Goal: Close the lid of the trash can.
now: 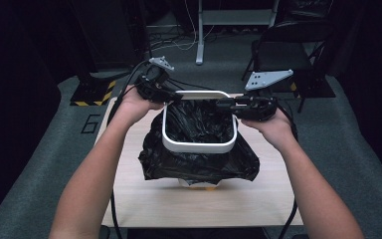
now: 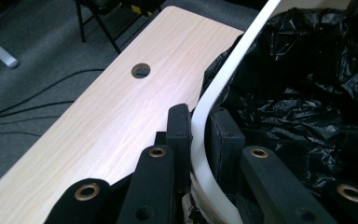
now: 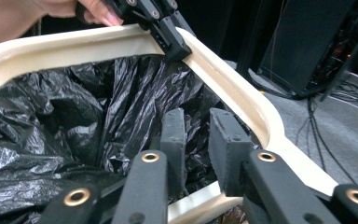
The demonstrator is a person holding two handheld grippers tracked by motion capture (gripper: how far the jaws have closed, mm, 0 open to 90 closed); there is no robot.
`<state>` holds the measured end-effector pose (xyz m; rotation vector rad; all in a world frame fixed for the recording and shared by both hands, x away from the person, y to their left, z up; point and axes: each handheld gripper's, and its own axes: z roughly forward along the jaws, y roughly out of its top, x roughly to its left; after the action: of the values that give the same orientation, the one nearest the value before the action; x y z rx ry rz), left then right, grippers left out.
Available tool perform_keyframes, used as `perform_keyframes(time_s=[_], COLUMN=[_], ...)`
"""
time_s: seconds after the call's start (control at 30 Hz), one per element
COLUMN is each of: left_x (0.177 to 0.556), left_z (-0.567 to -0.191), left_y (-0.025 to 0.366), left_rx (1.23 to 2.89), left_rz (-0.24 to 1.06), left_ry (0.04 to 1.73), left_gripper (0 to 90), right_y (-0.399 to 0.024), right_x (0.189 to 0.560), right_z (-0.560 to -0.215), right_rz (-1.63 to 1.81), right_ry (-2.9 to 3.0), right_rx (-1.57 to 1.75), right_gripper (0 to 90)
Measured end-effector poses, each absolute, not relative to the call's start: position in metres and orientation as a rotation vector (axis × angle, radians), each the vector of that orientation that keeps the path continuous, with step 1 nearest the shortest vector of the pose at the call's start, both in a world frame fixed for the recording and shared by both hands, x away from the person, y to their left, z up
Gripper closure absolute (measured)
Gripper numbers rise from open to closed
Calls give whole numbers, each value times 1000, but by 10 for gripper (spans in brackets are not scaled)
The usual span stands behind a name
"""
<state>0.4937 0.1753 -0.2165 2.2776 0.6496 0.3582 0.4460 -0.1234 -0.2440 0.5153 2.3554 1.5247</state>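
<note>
A white rim ring (image 1: 199, 147) sits over a black plastic bag (image 1: 199, 167) that lines a bin on the wooden table (image 1: 129, 199). The bag's skirt hangs out below the ring. My left gripper (image 1: 175, 97) is at the ring's far left corner; in the left gripper view its jaws (image 2: 200, 112) are shut on the white rim (image 2: 214, 88). My right gripper (image 1: 222, 104) reaches in from the far right corner. In the right gripper view its jaws (image 3: 198, 116) stand narrow over the bag (image 3: 74, 107), with the rim (image 3: 200, 200) pinched deep between the pads.
A round cable hole (image 2: 141, 70) lies in the tabletop left of the bin. Behind the table are a dark chair (image 1: 288, 45), a grey desk leg (image 1: 199, 35), floor cables and a yellow-and-black striped base (image 1: 94, 92). Bare tabletop lies in front of the bin.
</note>
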Motion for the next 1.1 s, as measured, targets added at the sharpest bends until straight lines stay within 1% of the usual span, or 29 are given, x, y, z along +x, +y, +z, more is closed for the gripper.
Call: perform_keyframes(time_s=[0.1,0.2,0.33,0.43,0.5,0.57,0.83,0.93,1.0,1.1], left_x=[496,495,494,492,491,490,488,488,488,487], left_z=[-225,-229,-229,-229,-229,-229,-228,-229,-229,-230], left_y=[173,177,179,180,180,180,178,179,179,180], left_rx=[2326,2298,2292,2291,2288,2288,2287,2287,2285,2273], left_rz=[337,332,334,333,337,345,352,353,354,349], left_ry=[666,659,652,644,636,631,625,630,631,608], left_gripper=[797,795,794,793,793,793,793,793,793,794], right_y=[-122,-119,-117,-116,-116,-115,-99,-96,-93,-90], right_x=[450,448,443,439,435,424,377,366,362,357], right_z=[-247,-254,-254,-252,-250,-247,-238,-239,-243,-251], right_rz=[1521,1499,1499,1512,1531,1561,1662,1669,1644,1571], right_ry=[2377,2373,2373,2387,2407,2423,2534,2564,2591,2566], right_rx=[534,524,498,528,526,470,268,210,194,183], right_gripper=[751,719,657,559,565,579,591,597,643,779])
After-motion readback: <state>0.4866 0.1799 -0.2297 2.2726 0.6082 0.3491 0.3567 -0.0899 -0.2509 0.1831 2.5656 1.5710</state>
